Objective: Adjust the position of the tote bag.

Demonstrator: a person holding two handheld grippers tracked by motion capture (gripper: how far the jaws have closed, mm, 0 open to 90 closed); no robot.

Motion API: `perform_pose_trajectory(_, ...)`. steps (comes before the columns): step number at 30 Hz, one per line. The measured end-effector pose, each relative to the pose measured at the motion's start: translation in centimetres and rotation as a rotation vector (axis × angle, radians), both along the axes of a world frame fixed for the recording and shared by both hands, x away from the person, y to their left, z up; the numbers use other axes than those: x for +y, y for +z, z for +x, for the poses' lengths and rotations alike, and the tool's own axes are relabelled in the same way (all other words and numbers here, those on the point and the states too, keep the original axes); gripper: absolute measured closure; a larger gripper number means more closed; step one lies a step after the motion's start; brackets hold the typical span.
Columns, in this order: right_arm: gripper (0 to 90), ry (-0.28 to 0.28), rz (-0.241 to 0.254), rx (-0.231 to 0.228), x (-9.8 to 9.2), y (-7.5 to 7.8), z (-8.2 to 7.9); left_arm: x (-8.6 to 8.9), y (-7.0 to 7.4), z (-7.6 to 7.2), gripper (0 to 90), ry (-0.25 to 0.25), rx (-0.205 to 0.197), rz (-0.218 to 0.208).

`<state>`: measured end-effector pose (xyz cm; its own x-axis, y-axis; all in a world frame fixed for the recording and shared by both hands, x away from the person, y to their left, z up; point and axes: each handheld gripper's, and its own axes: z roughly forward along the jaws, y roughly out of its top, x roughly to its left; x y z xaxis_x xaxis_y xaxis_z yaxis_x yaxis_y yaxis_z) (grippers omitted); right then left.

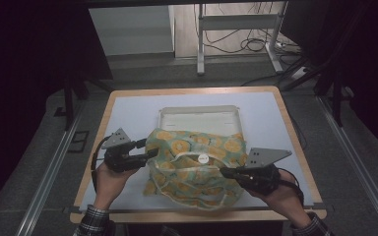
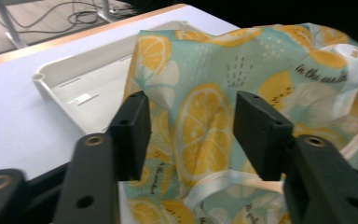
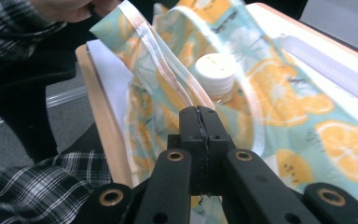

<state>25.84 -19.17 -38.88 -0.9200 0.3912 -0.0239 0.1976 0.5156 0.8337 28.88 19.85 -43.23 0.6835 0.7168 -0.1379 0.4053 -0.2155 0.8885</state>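
On table: bag (image 1: pixel 194 167) lying crosswise | left gripper (image 2: pixel 191 121) apart | right gripper (image 3: pixel 198 116) clamps rim

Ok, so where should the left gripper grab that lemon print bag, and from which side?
Probably the pale hemmed rim of the lemon print bag, approached from the bag's left edge, where the left gripper sits with jaws apart around loose cloth. The rim is a firm doubled band. The right gripper is shut on the rim on the opposite side, so both together would hold the mouth open.

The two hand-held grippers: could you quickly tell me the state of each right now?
Left hand-held gripper: open, lemon-print bag between its jaws.
Right hand-held gripper: shut on the bag's rim.
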Motion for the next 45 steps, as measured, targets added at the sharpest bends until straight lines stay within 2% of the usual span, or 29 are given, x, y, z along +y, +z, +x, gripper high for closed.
perform_pose_trajectory(6, 89.3, -0.020, 0.008, -0.014, -0.1, 1.2, 1.0, -0.2, 0.5, -0.3, 32.6, -0.012, -0.015, 0.013)
perform_pose_trajectory(9, 89.3, -0.033, 0.011, -0.031, 0.0, 2.0, 1.9, -0.4, 1.0, -0.6, 29.7, -0.010, -0.025, 0.033)
perform_pose_trajectory(13, 89.3, -0.047, 0.012, -0.031, 0.1, 2.5, 2.6, -0.4, 1.3, -0.7, 27.2, -0.021, -0.026, 0.028)
perform_pose_trajectory(18, 89.3, -0.076, 0.012, -0.035, 0.4, 2.9, 4.2, -0.3, 1.5, -0.7, 20.3, -0.038, -0.020, 0.030)
perform_pose_trajectory(29, 89.4, -0.116, 0.003, -0.046, 1.6, 3.3, 6.7, 0.0, 1.7, -0.8, 17.5, -0.048, -0.007, 0.022)
perform_pose_trajectory(40, 89.4, -0.144, -0.002, -0.048, 2.7, 3.6, 8.7, 0.5, 2.9, -1.5, 15.8, -0.055, -0.025, 0.004)
perform_pose_trajectory(45, 89.4, -0.170, -0.014, -0.036, 3.0, 3.4, 10.0, 0.1, 3.4, -1.9, 16.0, -0.080, -0.028, 0.002)
